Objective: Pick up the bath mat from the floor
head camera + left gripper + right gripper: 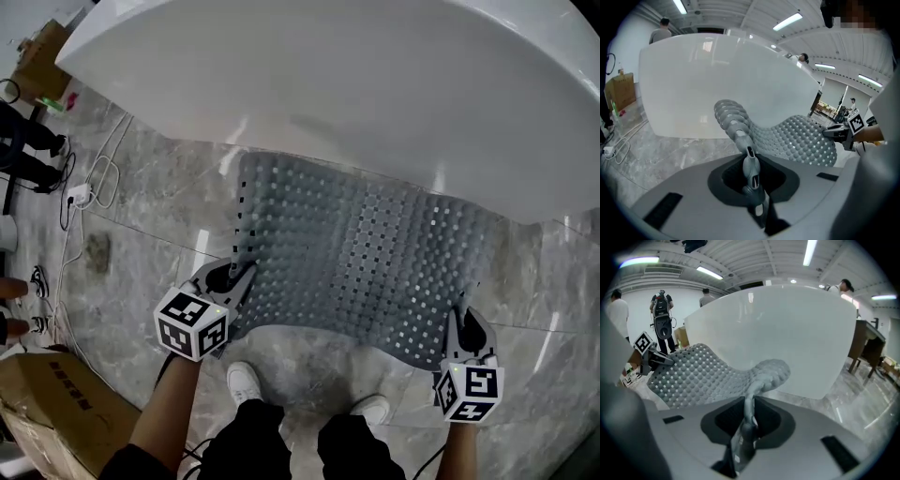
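Left gripper (239, 274): jaws narrow, pinched on the near left corner of the bath mat (366, 253); in the left gripper view the mat's edge runs straight into the closed jaws (749, 159).
Right gripper (466, 323): jaws narrow too, clamped on the near right corner; a fold of mat is squeezed between them in the right gripper view (749, 411).
Left arm: bare forearm (164, 403) comes in from the near left, gripper pointed forward and down toward the tub, marker cube facing the head camera.
Right arm: enters from the near right, gripper angled much the same, cube lowest in the view.
Bath mat: grey, studded, full of small holes; near edge hangs between the two grippers and sags in the middle, with the corners puckered at each grip. Far edge sits by the foot of the bathtub (375, 84); cannot tell whether it touches the floor (141, 244).
Bathtub: white, smooth, across the far side.
Feet: white shoes (246, 380), near side, between the grippers.
Near left: cardboard box (56, 403).
Far left: white cables (94, 178) on the marble-look floor.
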Motion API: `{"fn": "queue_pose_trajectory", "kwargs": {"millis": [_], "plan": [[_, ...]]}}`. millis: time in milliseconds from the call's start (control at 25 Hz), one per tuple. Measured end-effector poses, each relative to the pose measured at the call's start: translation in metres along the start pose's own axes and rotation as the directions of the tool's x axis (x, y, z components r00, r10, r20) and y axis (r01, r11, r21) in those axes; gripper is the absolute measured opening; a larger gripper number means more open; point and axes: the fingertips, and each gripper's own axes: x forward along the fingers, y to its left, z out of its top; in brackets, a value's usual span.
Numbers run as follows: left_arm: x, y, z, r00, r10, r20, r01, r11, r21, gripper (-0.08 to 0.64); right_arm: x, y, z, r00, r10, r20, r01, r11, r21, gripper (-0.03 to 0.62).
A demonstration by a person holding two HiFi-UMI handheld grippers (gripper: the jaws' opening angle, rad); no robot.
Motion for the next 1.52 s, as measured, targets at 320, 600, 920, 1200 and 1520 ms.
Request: {"fn": "queue_pose_trajectory", "kwargs": {"millis": [320, 600, 920, 1200, 1520], "plan": [[-0.083, -0.033, 0.103, 0.997, 0.038, 0.061, -0.040, 0.999, 0.026, 0.049, -0.081, 0.004, 0.100, 0.997, 0.001, 0.072, -0.001, 1.000, 0.004, 0.075], [-0.190, -0.065, 0.226, 0.988, 0.037, 0.148, -0.038, 0.999, 0.007, 0.048, -0.198, -0.001, 0.228, 0.986, -0.049, 0.157, 0.048, 0.999, 0.010, 0.075], [-0.315, -0.106, 0.369, 0.956, 0.018, 0.293, -0.045, 0.995, 0.085, 0.046, -0.328, 0.001, 0.376, 0.949, -0.106, 0.297, 0.106, 0.994, 0.015, 0.072], [-0.421, -0.136, 0.468, 0.912, 0.009, 0.411, -0.068, 0.989, 0.129, 0.044, -0.435, 0.006, 0.479, 0.895, -0.151, 0.421, 0.154, 0.988, 0.026, 0.072], [-0.526, -0.164, 0.519, 0.832, 0.007, 0.555, -0.129, 0.975, 0.182, 0.043, -0.537, 0.031, 0.536, 0.797, -0.160, 0.583, 0.172, 0.984, 0.035, 0.071]]}}
